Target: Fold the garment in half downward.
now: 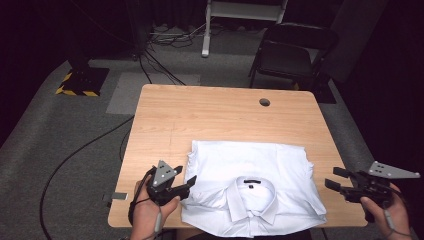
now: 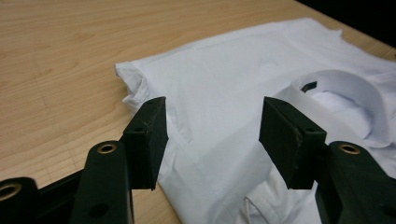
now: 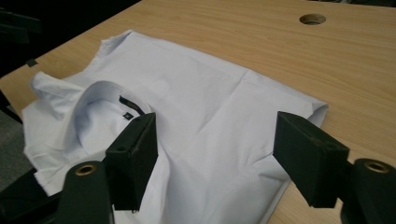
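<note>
Folded white shirt (image 1: 252, 187) between left gripper (image 1: 186, 186) and right gripper (image 1: 333, 178), both jaws spread.

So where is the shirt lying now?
In the high view the shirt lies folded at the table's near edge, collar toward the person, between both hand-held grippers.

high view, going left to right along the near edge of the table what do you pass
left gripper → folded white shirt with its collar toward the near edge → right gripper, off the table's right side. Both grippers' jaws stand open.
</note>
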Demonstrator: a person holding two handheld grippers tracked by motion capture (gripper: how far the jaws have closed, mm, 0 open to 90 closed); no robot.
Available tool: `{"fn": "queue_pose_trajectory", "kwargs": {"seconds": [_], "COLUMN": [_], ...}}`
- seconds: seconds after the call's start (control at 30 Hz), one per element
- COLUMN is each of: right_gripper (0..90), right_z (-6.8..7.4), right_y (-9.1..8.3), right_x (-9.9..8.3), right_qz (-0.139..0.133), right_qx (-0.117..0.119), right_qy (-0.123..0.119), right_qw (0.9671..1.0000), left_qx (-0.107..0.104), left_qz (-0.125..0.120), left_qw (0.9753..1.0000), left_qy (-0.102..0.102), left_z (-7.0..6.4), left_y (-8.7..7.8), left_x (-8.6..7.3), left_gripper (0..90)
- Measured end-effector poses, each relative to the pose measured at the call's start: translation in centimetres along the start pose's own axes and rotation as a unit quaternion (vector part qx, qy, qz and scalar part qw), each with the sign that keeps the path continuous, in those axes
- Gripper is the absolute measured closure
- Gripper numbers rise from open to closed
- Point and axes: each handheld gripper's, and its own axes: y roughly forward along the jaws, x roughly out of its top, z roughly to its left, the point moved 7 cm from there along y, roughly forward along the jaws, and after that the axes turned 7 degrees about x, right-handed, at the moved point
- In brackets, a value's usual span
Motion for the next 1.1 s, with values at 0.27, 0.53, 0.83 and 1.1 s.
{"fn": "queue_pose_trajectory", "kwargs": {"seconds": [0.27, 0.53, 0.83, 1.1], "right_gripper": [25.8, 23.7, 21.4, 21.1], "right_z": [-0.9, -1.0, -1.5, -4.1], "right_y": [5.4, 9.0, 10.2, 9.2], "right_x": [-2.5, -5.8, -7.4, -7.2], "right_qz": [0.036, 0.112, 0.180, 0.190], "right_qx": [-0.016, -0.015, -0.016, -0.041], "right_qy": [-0.023, -0.048, -0.082, -0.064], "right_qw": [0.9990, 0.9924, 0.9802, 0.9789], "left_qx": [0.016, 0.014, 0.013, 0.006], "left_qz": [0.062, 0.110, 0.131, 0.127], "left_qw": [0.9970, 0.9908, 0.9868, 0.9870], "left_qy": [0.044, 0.078, 0.095, 0.098], "left_z": [-0.3, -1.1, -1.4, -2.3], "left_y": [4.9, 7.1, 8.0, 9.6], "left_x": [-1.9, -4.3, -4.9, -4.0], "left_gripper": [37.2, 37.1, 36.1, 36.0]}}
